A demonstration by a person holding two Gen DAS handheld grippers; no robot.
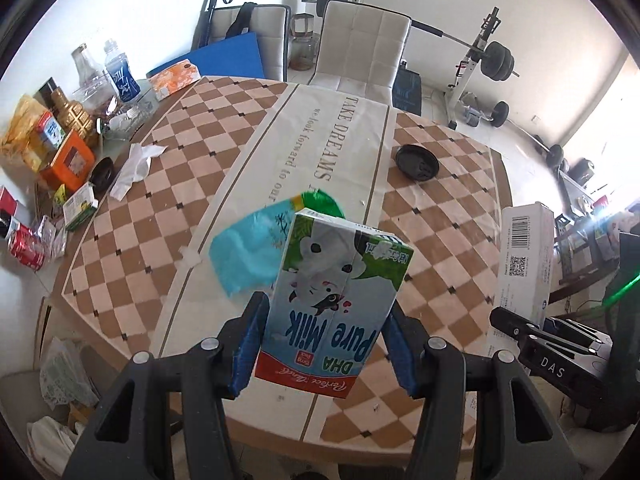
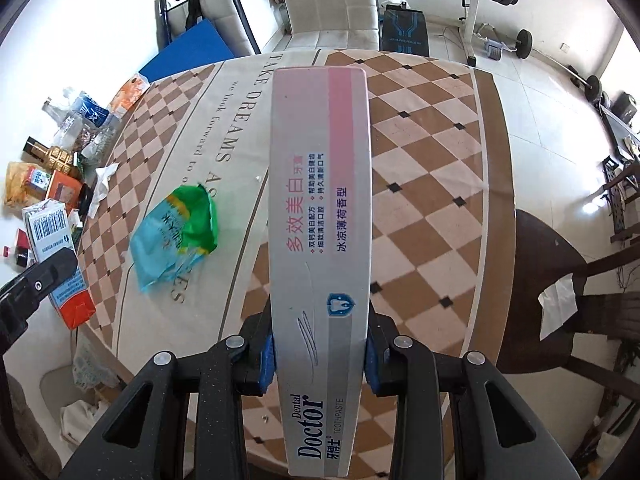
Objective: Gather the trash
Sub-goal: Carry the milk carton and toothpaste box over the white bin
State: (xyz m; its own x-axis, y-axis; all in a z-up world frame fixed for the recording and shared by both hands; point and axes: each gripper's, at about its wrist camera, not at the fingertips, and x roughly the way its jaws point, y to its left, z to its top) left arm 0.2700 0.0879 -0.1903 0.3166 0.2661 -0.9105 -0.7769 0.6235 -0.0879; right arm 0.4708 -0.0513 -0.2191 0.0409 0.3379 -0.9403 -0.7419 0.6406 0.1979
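1. Closest to us, our left gripper (image 1: 324,340) has its blue pads (image 1: 249,344) pressed against both sides of the milk carton (image 1: 334,300), which we hold lifted above the table (image 1: 440,264) with its print upside down.
2. Our right gripper (image 2: 320,350) clamps the toothpaste box (image 2: 320,240) the same way, the long box running forward between the fingers and raised over the checkered cloth.
3. In the left wrist view, the toothpaste box (image 1: 520,264) and the right gripper's black body stand at the right edge; in the right wrist view, the milk carton (image 2: 56,256) shows at the left edge.
4. Just beyond the milk carton, a blue-green plastic wrapper (image 1: 256,248) lies flat on the cream runner (image 1: 320,128) down the middle of the table.
5. Farther out on the right side, a black round lid (image 1: 417,162) sits on the checkered part.
6. Toward the far left, a crumpled white tissue (image 1: 134,168) lies on the table, beside a cluster of boxes, cans and bottles, among them an orange box (image 1: 68,160) and a blue-labelled water bottle (image 1: 122,76).
7. Behind the table stands a white padded chair (image 1: 364,48), and beyond it a barbell rack (image 1: 480,60) against the wall.
8. In the right wrist view, a dark wooden chair (image 2: 552,280) at the table's right side carries a white tissue (image 2: 558,306) on its seat.
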